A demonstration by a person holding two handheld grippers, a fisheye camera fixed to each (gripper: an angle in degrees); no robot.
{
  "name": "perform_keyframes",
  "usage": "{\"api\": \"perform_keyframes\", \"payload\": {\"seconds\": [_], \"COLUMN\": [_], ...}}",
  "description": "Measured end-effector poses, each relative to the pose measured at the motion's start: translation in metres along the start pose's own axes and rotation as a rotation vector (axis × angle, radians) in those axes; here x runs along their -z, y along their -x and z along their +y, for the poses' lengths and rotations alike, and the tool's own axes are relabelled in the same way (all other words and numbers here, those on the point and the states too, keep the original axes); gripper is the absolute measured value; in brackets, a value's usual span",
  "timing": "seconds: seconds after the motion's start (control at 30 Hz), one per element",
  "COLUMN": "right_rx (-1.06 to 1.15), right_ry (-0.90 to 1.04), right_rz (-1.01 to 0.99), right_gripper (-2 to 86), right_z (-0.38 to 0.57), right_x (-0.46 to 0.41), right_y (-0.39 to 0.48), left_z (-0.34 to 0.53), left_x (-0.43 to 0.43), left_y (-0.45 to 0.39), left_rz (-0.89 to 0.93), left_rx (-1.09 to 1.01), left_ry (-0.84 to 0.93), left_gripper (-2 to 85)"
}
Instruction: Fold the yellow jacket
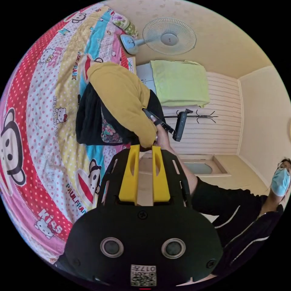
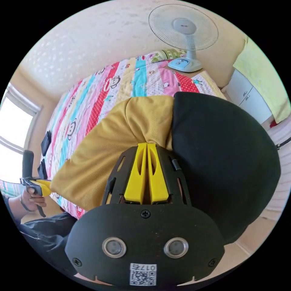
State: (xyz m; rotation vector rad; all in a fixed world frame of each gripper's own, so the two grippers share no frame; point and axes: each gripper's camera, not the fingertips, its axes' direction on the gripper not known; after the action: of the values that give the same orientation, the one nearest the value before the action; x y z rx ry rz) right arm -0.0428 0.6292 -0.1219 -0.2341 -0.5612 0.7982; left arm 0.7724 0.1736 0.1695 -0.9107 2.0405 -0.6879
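Bed (image 1: 45, 136) with a cartoon-print cover, a standing fan (image 2: 183, 28) at its far end. The yellow jacket (image 2: 121, 145), black-lined, hangs above the bed. Right tongs (image 2: 147, 145): jaws closed together, pinching a gathered yellow fold. Left tongs (image 1: 145, 148): jaws parted in the left gripper view, tips at the jacket's lower edge; whether they grip it cannot be told.

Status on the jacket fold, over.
Right gripper shut on mustard-yellow jacket. Left gripper at its edge, jaws slightly apart. Jacket lifted over patterned bedsheet.
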Motion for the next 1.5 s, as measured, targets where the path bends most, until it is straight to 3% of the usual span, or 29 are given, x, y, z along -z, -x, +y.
{"api": "perform_keyframes", "payload": {"seconds": [0.27, 0.63, 0.73, 0.83, 1.0, 1.13, 1.33, 1.5], "right_rx": [-0.106, -0.085, -0.063, 0.0, 0.011, -0.057, 0.07, 0.191], "right_ry": [0.016, 0.055, -0.046, -0.03, -0.001, -0.059, 0.395, 0.722], "right_rz": [-0.228, -0.202, -0.244, -0.242, -0.271, -0.521, -0.747, -0.782], "right_gripper": [1.3, 5.4, 4.6, 3.9, 3.0, 2.4, 2.7, 3.5], "right_z": [0.001, 0.023, 0.046, 0.063, 0.097, 0.129, 0.141, 0.149], "right_x": [-0.007, -0.019, -0.005, -0.009, -0.039, -0.07, -0.202, -0.286], "right_y": [-0.059, -0.162, -0.189, -0.209, -0.256, -0.294, -0.277, -0.231], "left_z": [0.039, 0.016, 0.012, 0.015, 0.045, 0.095, 0.239, 0.37], "left_x": [0.089, 0.101, 0.115, 0.135, 0.163, 0.186, 0.24, 0.301], "left_y": [0.02, 0.018, 0.008, 0.008, 0.068, 0.135, 0.239, 0.293], "left_rz": [-0.049, 0.01, -0.026, -0.12, -0.125, -0.007, 0.157, 0.298], "left_rx": [-0.002, -0.065, -0.12, -0.137, 0.042, 0.27, 0.636, 0.753], "left_ry": [-0.128, -0.122, -0.12, -0.122, -0.135, -0.221, -0.461, -0.865], "left_gripper": [7.3, 7.0, 6.5, 5.2, 0.1, -0.8, -1.0, -1.0]}}
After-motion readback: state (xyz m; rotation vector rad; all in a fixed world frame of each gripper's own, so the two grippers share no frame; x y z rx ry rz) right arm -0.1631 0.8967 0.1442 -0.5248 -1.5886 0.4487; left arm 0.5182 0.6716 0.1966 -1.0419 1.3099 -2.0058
